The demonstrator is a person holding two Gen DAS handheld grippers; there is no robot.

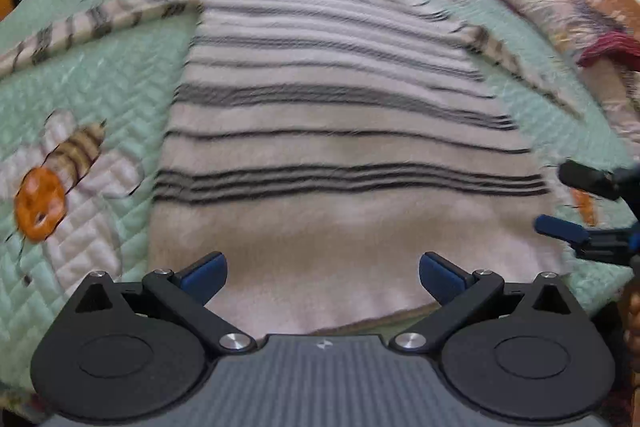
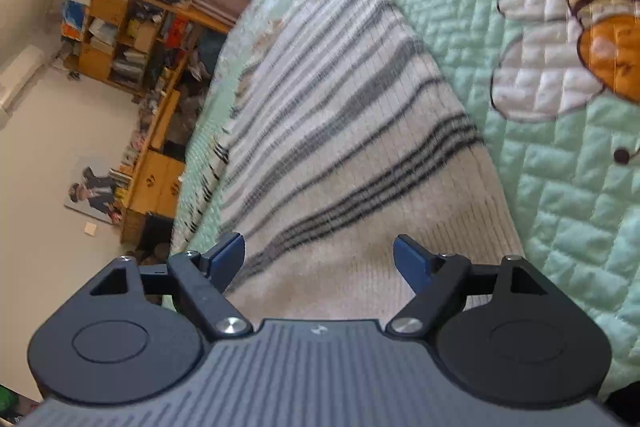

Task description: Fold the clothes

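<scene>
A cream sweater [image 1: 340, 131] with dark grey stripes lies spread flat on a bed covered by a mint-green quilt [image 1: 112, 75]. In the left wrist view its long axis runs from 6 o'clock to 12 o'clock: the plain ribbed hem lies nearest the camera at 6, and the shoulders sit far off at 12. The stripes cross that axis, running from 9 to 3. One sleeve [image 1: 92, 27] stretches away from the shoulder toward 9 to 10 o'clock, and the other sleeve [image 1: 504, 55] trails toward 2 to 3 o'clock, blurred.

The left tongs [image 1: 323, 277] hang just above the hem, blue fingertips spread wide, nothing between them. At 3 o'clock in the same view the right tongs [image 1: 560, 201] show at the sweater's edge, fingers parted.

In the right wrist view the sweater [image 2: 340, 131] runs on a slant, hem at 6 o'clock and shoulders toward 12 to 1. The right tongs [image 2: 319, 259] stand wide apart over the ribbed hem, holding nothing; I cannot tell whether the tips touch the knit.

A quilted bee [image 1: 60, 171] sits on the quilt at 8 to 9 o'clock in the left view. A crowded wooden bookshelf [image 2: 132, 39] fills 9 to 10 o'clock in the right view.
</scene>
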